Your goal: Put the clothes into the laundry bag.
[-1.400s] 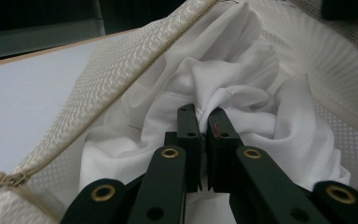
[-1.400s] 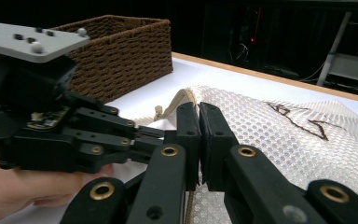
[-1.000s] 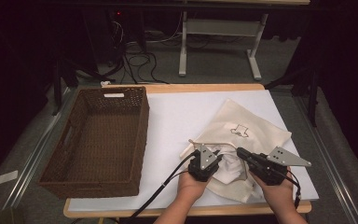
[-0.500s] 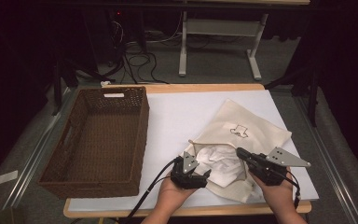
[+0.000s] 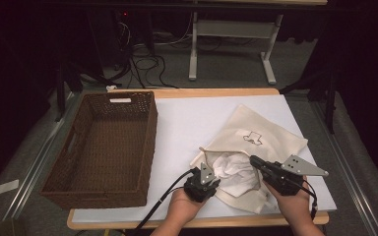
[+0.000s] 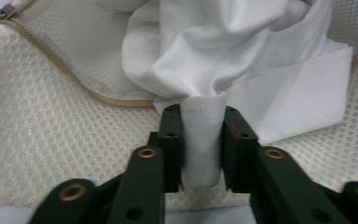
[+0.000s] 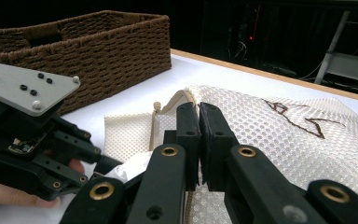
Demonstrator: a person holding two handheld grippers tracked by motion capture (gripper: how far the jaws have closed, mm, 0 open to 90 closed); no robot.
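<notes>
Two grippers are in my hands at the near edge of the surface (image 5: 187,123), seen from the high view: my left gripper (image 5: 204,183) sits at the near left side of the cream mesh bag (image 5: 261,137), and my right gripper (image 5: 256,162) lies over the bag's near right part, pointing left toward the other one. White cloth (image 5: 234,169) bulges from the bag's open mouth between them. The bag lies in the near right quarter of the surface, and a brown wicker basket (image 5: 78,162) stands well apart along the left edge. In the left gripper view, my fingers (image 6: 168,140) have just been closing and are now clamped on a folded hem of the white cloth (image 6: 205,135), which rises out of the bag (image 6: 51,140) beside its tan drawstring (image 6: 74,81). In the right gripper view, my fingers (image 7: 189,135) are pressed together at the bag's edge (image 7: 279,140), near the drawstring (image 7: 175,100); I cannot tell whether any mesh is caught between them. My left gripper (image 7: 37,140) shows low on the left, with the basket (image 7: 93,46) behind it.
</notes>
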